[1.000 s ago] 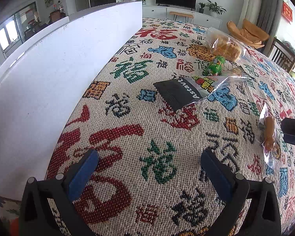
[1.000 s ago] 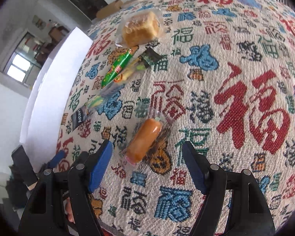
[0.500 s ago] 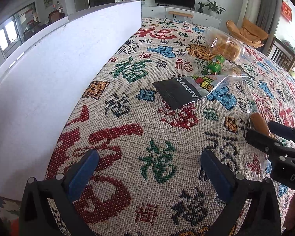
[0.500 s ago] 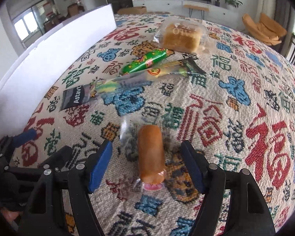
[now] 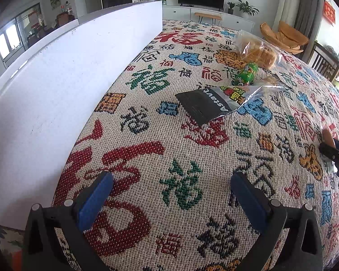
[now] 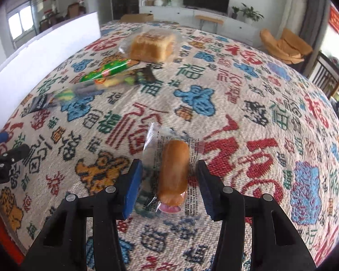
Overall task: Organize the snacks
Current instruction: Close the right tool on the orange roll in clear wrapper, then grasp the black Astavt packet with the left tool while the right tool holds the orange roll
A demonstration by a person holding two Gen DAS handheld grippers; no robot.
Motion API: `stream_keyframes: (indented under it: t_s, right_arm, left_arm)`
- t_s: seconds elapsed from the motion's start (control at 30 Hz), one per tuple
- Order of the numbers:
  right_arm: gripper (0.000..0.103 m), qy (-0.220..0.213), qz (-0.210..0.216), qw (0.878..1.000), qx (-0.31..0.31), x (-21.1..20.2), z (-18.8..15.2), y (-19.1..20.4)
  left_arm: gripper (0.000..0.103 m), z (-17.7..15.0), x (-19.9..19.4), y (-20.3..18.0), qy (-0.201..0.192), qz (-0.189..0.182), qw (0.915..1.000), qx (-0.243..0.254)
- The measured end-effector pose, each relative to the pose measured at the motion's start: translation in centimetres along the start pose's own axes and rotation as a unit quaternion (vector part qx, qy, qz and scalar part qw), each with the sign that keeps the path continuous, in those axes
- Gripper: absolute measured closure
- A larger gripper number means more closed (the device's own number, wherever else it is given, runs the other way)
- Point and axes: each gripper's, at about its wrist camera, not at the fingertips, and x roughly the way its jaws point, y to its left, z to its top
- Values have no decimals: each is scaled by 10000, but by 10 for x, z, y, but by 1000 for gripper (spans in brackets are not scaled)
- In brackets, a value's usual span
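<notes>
The right wrist view looks down on a sausage in a clear wrapper (image 6: 173, 171). It lies on the counter (image 6: 248, 117), low in the middle of the frame. The right hand-held gripper (image 6: 169, 180) has one blue pad on each side of it. Its jaws have just been closing in, with the sausage between them. There are small gaps beside the sausage, so the pads do not press it, though the left pad seems to touch the wrapper edge.

The left wrist view shows only the tip of that sausage (image 5: 327, 135) at the right edge, by the black fingers of the right hand-held gripper (image 5: 334, 155). What it shows best is the left hand-held gripper (image 5: 169, 194), low in the frame. Its jaws stand wide open over the patterned cloth, with nothing between them. A tall white board (image 5: 56, 94) fills the left side.

The other snacks are in bags. The bread sits in a clear bag (image 6: 150, 45), top middle of the right view. Just below and left lies a green snack pack (image 6: 106, 71). The black and clear bag (image 5: 217, 103) shows sharp in the left view, with colourful snacks inside. In the right view it is blurred.
</notes>
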Motion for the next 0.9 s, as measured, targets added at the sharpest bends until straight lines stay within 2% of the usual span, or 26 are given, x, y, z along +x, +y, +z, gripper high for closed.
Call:
stream_keyframes:
  t_s: [0.07,0.13,0.23,0.3,0.37,0.5,0.6,0.7,0.8,0.87,0.9]
  right_arm:
    - [51,-151,34,9996,224,-1,-5,-11]
    - [51,-264,101,9990,336,-2,-9,-16]
    - [50,-270,187,9987,400,-2,-8,-18]
    - [49,-269,219,9985,422,-1,-7,-18]
    - [48,-255,182,9988,386,0,-5,-16]
    - [48,-243,102,9992,315,0,-6,-13]
    - [47,-254,168,9988,373,0,-7,-15]
    - [48,-249,129,9990,347,-1,-7,-14]
    - [48,-250,135,9990,352,-1,-6,-14]
    - [48,-249,128,9990,348,-1,-6,-13]
    - [48,-248,119,9990,342,-1,-6,-14]
  left_arm:
    - [0,-1,-1,0,5,-33,10000,-12]
    - [0,-1,-6,3,-54,-236,9997,-81]
    - [0,-1,-18,6,-282,-472,9984,-147]
    - [0,7,-20,4,-293,-670,9973,-94]
    - [0,21,-20,-6,-340,-821,9959,188]
    - [0,65,-12,-34,-416,-533,9911,1143]
    - [0,85,8,-49,-216,-528,9854,1606]
    - [1,87,31,-56,244,-617,9803,1860]
    - [18,74,33,-57,450,-819,9762,1958]
    - [36,62,25,-58,410,-970,9750,1954]
    - [42,58,21,-57,410,-1064,9745,1935]
